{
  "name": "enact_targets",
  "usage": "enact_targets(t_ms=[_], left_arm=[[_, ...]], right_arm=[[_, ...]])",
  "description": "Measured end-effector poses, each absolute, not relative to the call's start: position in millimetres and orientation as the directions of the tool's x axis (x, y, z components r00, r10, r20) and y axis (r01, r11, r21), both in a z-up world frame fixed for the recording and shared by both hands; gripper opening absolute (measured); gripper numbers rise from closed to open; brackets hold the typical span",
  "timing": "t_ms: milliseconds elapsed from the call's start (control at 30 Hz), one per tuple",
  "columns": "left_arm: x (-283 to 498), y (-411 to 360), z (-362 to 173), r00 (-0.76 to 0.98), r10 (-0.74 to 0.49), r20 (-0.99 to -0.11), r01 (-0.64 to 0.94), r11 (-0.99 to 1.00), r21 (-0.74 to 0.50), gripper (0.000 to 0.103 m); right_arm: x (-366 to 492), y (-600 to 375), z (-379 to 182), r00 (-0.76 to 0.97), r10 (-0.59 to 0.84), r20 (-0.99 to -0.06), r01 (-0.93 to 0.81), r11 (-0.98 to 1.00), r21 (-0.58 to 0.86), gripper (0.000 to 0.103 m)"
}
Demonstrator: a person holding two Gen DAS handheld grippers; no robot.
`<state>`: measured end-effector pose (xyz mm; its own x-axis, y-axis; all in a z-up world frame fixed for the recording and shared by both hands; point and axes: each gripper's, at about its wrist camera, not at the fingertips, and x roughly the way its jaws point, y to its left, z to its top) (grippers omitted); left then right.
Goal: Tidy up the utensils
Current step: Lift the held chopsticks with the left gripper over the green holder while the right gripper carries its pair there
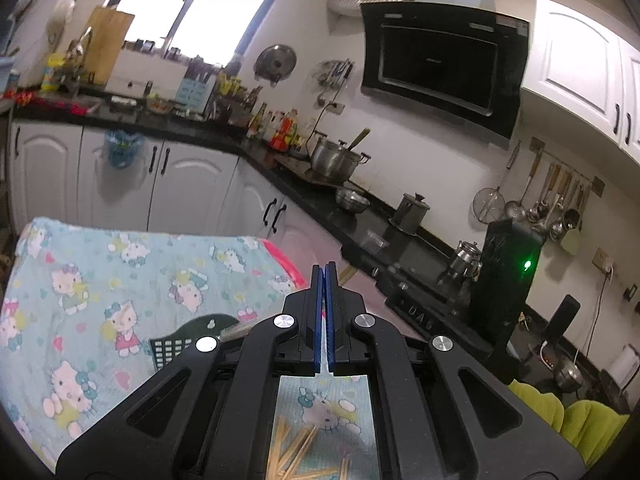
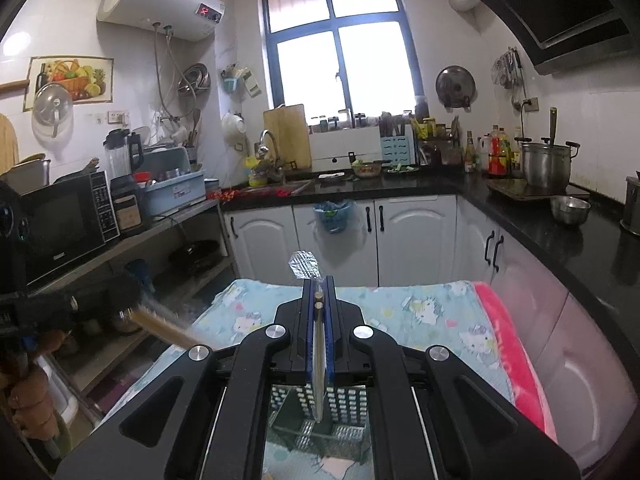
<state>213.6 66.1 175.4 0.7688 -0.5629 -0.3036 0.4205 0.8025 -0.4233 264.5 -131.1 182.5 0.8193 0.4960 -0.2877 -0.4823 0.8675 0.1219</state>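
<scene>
The right gripper (image 2: pixel 319 294) has its blue-lined jaws clenched on a clear plastic utensil (image 2: pixel 305 266), probably a spoon or fork, hard to tell which. Its see-through, ridged head pokes out past the fingertips, and the thin handle runs back between the jaws, with a couple of pale wooden stick ends pinched in alongside it. Directly underneath that gripper sits the dark green perforated utensil basket (image 2: pixel 316 412), standing on the Hello Kitty cloth (image 2: pixel 420 312) that covers the bench. From the left wrist view the same basket (image 1: pixel 176 340) peeks out just left of the left gripper (image 1: pixel 324 276), whose jaws are pressed together with nothing visible between them. Below that gripper, close to the camera, a loose pile of wooden chopsticks (image 1: pixel 296 452) lies fanned out on the cloth, light tan and thin. In the right wrist view a blurry bundle of tan sticks (image 2: pixel 160 326) shows off to the left of the basket, held up by the dark body of the other gripper.
</scene>
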Motion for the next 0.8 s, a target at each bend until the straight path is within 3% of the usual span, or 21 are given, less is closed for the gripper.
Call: enact_targets(t_ms=[800], left_arm=[[276.4, 69.3, 87.4, 0.677, -0.543, -0.497, 0.318, 0.825, -0.468, 0.0]], right_arm=[[328.9, -112.0, 108.7, 0.756, 0.45, -0.475, -0.412, 0.891, 0.189, 0.005]])
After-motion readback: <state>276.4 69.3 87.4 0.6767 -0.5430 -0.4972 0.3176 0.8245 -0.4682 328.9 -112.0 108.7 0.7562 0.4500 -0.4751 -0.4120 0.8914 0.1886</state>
